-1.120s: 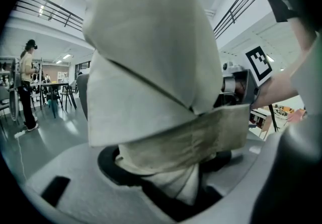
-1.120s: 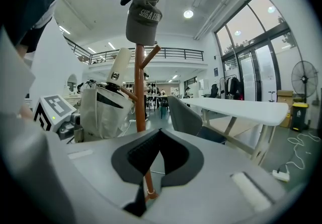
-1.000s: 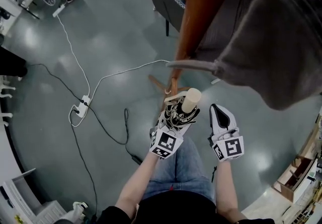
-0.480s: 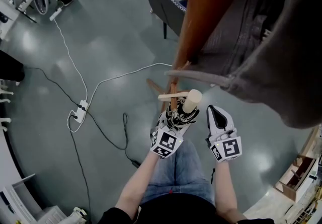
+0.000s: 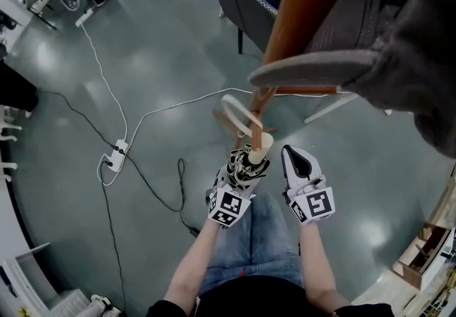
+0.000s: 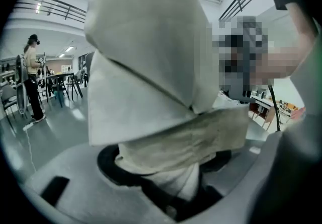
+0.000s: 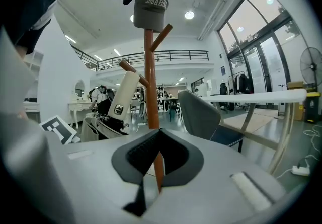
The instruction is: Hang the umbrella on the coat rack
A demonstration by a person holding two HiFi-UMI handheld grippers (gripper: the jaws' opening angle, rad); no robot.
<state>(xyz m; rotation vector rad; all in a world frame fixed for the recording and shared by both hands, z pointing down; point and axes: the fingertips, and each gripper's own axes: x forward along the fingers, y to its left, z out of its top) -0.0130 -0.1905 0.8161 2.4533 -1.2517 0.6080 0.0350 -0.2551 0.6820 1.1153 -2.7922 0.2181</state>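
In the head view my left gripper (image 5: 241, 172) is shut on the folded black-and-white umbrella (image 5: 246, 164). Its cream handle (image 5: 259, 143) points up and away from me, with a pale strap loop (image 5: 239, 113) standing out beyond it. The umbrella's pale fabric (image 6: 151, 77) fills the left gripper view between the jaws. My right gripper (image 5: 296, 160) hangs just right of the handle, shut and holding nothing. The orange-brown coat rack pole (image 5: 299, 23) rises just ahead. In the right gripper view the pole (image 7: 149, 82) carries a grey cap (image 7: 150, 4) and bare pegs (image 7: 161, 36), with the umbrella handle (image 7: 122, 97) to its left.
A grey garment (image 5: 399, 23) hangs from the rack and covers the upper right. A grey chair (image 5: 246, 9) stands behind the pole, with a white table leg (image 5: 335, 105) nearby. Cables and a power strip (image 5: 117, 152) lie on the floor at left. A person (image 6: 32, 82) stands far off.
Both grippers have sunk lower with the umbrella, so the handle looks smaller. The strap loop now stands out free above the handle. The rack and garment have shifted up in the view.
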